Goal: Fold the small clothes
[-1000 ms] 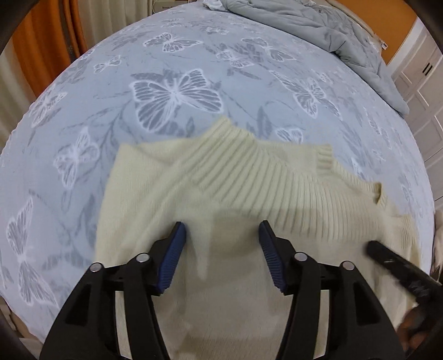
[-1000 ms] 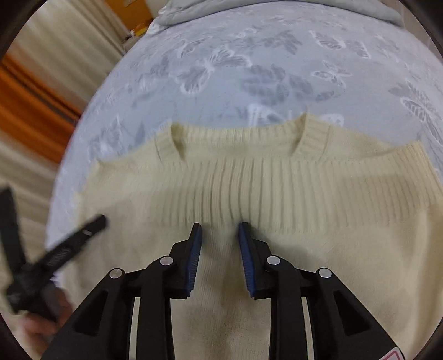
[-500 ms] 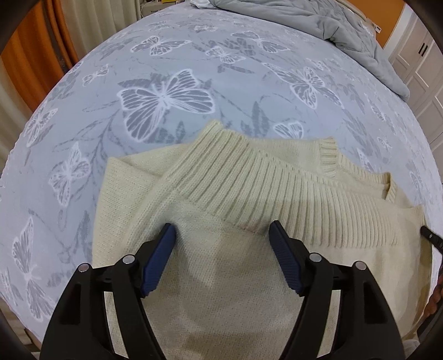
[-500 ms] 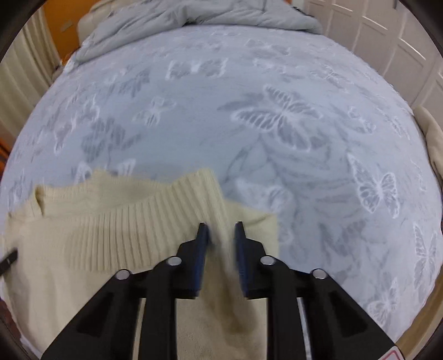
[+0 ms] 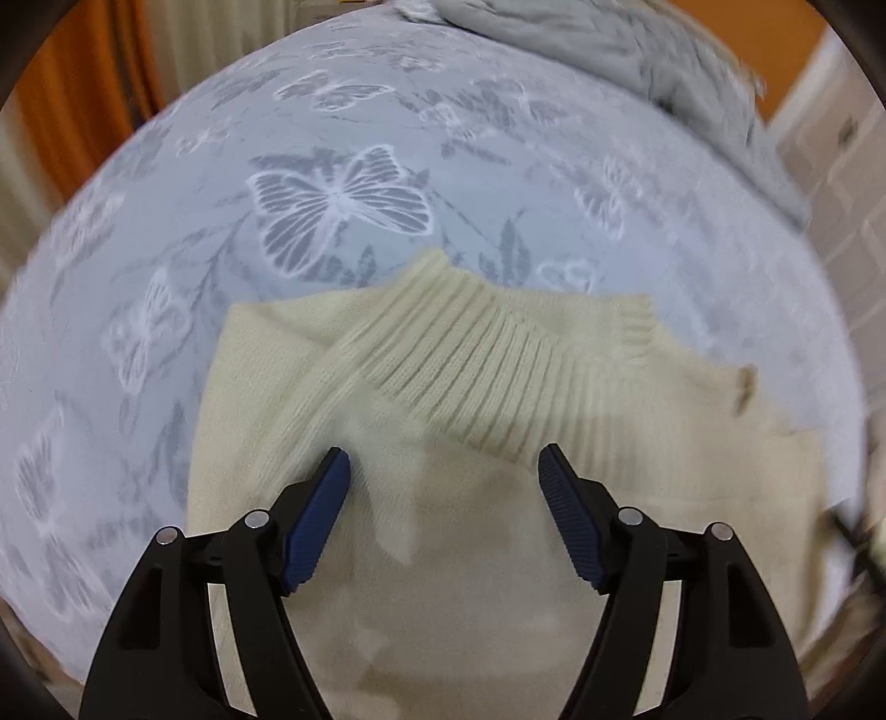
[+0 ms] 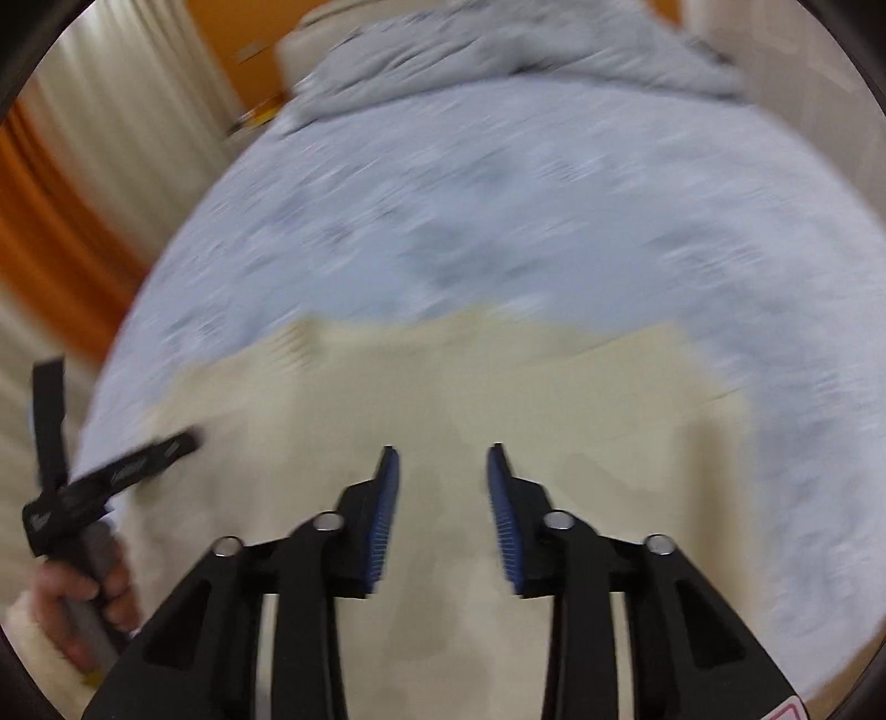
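A cream knitted sweater (image 5: 498, 498) lies on the bed, folded so its ribbed hem band (image 5: 498, 365) runs across the upper part. My left gripper (image 5: 446, 468) is open and empty, hovering over the sweater just below the ribbed band. My right gripper (image 6: 440, 451) is open and empty over the same sweater (image 6: 498, 399); that view is blurred by motion. The left gripper with the hand holding it shows at the left edge of the right wrist view (image 6: 111, 476).
The bed has a light blue sheet with white butterflies (image 5: 332, 205). A grey duvet (image 5: 637, 50) is bunched at the far end. Orange and cream curtains (image 6: 66, 221) hang to the left. White cabinet doors (image 5: 847, 166) stand at the right.
My right gripper opened and let go of the sweater's fold, then swung back to the left over the garment. My left gripper stayed open and drew back slightly.
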Motion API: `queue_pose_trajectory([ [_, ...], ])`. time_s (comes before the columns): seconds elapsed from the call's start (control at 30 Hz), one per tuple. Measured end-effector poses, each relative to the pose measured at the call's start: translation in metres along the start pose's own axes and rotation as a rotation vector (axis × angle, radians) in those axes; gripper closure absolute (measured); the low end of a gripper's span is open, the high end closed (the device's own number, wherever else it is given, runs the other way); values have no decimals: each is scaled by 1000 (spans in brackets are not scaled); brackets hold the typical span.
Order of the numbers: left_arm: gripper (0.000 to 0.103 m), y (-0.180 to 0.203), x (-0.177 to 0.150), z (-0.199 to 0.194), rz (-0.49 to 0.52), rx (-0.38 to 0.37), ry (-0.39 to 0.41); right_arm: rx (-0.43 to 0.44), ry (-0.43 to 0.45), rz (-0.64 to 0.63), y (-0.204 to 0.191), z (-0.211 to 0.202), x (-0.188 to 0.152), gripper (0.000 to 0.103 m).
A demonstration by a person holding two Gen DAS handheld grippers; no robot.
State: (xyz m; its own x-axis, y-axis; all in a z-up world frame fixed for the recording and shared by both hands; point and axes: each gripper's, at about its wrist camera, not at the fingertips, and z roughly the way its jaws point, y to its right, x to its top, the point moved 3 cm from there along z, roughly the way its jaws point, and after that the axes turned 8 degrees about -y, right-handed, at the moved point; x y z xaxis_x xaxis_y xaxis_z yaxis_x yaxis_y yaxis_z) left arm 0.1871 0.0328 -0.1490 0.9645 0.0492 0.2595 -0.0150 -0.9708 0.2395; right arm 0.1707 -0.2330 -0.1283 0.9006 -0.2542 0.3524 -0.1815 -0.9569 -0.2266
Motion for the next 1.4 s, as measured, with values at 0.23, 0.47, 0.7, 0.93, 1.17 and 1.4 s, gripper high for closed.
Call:
queue_pose_trajectory([
  [0.23,20,-83,-39,-41,-239,-98,13,8,-179,-67,-63,78,2,98],
  [0.47,14,-136,-75,-15,-431,-196,-86,82,-226,5,-52,95,10,101],
  [0.7,76,-84,-49,-41,-272,-201,-42,110,-211,8,-49,89,6,101],
  [0.93,79,66,-48,-157,111,-280,134,173,-43,133,-6,20,-31,88],
  [1.17,79,230,-113,-109,398,-325,-21,75,34,247,101,-60,-102,83],
  [1.4,54,248,-163,-32,398,-225,-53,65,52,352,159,-88,-136,66],
])
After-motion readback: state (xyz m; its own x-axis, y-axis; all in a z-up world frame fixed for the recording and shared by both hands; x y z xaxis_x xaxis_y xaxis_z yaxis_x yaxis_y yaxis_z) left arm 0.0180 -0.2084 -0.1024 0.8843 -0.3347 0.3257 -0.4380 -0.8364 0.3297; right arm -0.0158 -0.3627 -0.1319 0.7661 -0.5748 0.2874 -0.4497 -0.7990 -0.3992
